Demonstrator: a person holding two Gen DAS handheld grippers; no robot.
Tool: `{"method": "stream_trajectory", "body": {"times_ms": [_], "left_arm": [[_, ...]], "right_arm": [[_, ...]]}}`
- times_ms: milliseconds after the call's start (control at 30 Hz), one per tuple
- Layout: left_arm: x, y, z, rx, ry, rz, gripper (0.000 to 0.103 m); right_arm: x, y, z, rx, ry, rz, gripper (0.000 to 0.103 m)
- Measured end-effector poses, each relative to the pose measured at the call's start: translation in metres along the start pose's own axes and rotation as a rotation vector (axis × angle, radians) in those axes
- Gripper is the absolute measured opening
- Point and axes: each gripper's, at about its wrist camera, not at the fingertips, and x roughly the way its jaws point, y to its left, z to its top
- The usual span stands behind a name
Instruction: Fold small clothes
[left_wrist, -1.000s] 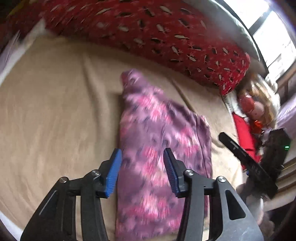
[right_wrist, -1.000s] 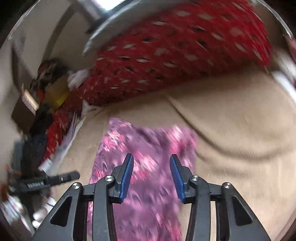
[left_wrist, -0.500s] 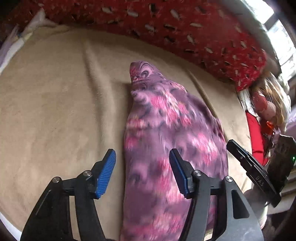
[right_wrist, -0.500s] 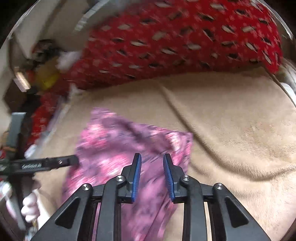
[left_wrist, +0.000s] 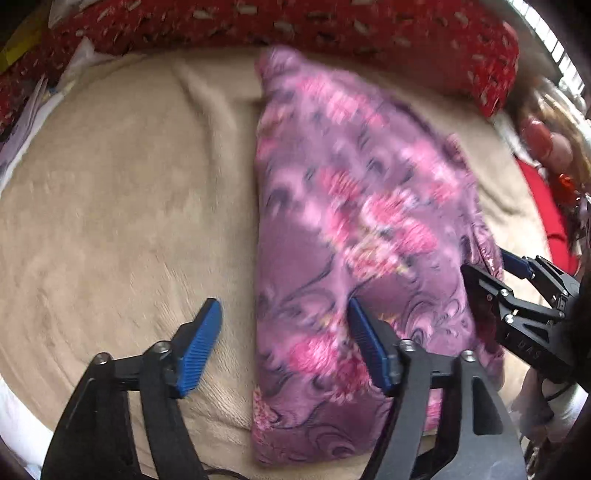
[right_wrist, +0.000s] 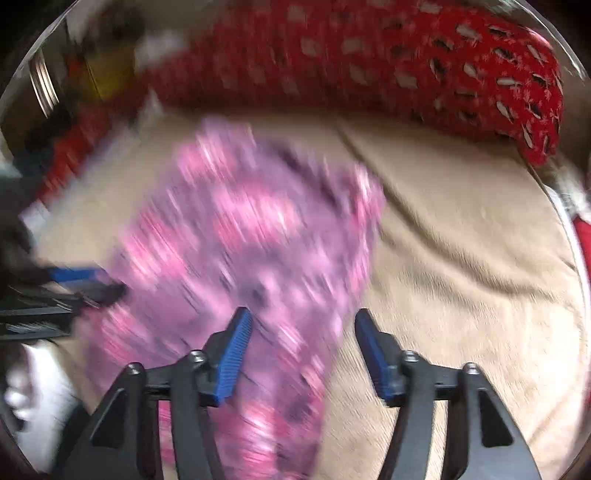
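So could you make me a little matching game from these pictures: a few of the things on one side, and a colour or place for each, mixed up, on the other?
Things:
1. folded garment
2. blanket
3. patterned cushion
4. gripper pads

Colours or places:
a. red with pale flecks, at the far edge of the bed
b. ribbed blue, standing apart
c. purple and pink, lying on the blanket
d. plain beige, spread under everything

Pairs: 1-c, 2-d, 3-a, 4-b

Bedroom: beige blanket (left_wrist: 110, 192), red bedding (right_wrist: 406, 62)
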Motion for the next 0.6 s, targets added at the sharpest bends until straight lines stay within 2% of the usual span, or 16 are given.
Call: {"method": "stream_trajectory", "body": {"times_ms": [133, 233, 300, 333, 400, 500, 600], "left_arm": [[-0.006, 0.008, -0.006, -0.054, 0.03, -0.027, 0.079], [-0.012, 0.009, -0.019, -0.052, 0.029, -0.028, 0.079], [-0.006, 0.006, -0.028, -0.028, 0.042, 0.002, 0.08], [-0.003, 0.003, -0.031, -0.02, 0.048, 0.016, 0.081], [-0.004, 0.002, -0.033, -0.02, 0.034, 0.03, 0.081], [-0.011, 0.002, -0.039, -0.009, 0.029, 0.044, 0.081], [-0.018, 0.004, -0.052, -0.006, 0.034, 0.07, 0.081]], "right_arm": [[-0.01, -0.004, -0.01, 0.047, -0.007, 0.004, 0.06], [-0.024, -0.003, -0.016, 0.041, -0.013, -0.018, 0.063], [-0.025, -0.004, -0.025, 0.031, -0.005, -0.071, 0.083], [-0.022, -0.003, -0.029, 0.028, 0.007, -0.092, 0.086], [-0.014, -0.004, -0.036, 0.03, 0.041, -0.09, 0.085], [-0.024, -0.006, -0.038, 0.055, 0.028, -0.084, 0.086], [-0.034, -0.002, -0.043, 0.033, 0.027, -0.115, 0.086]]}}
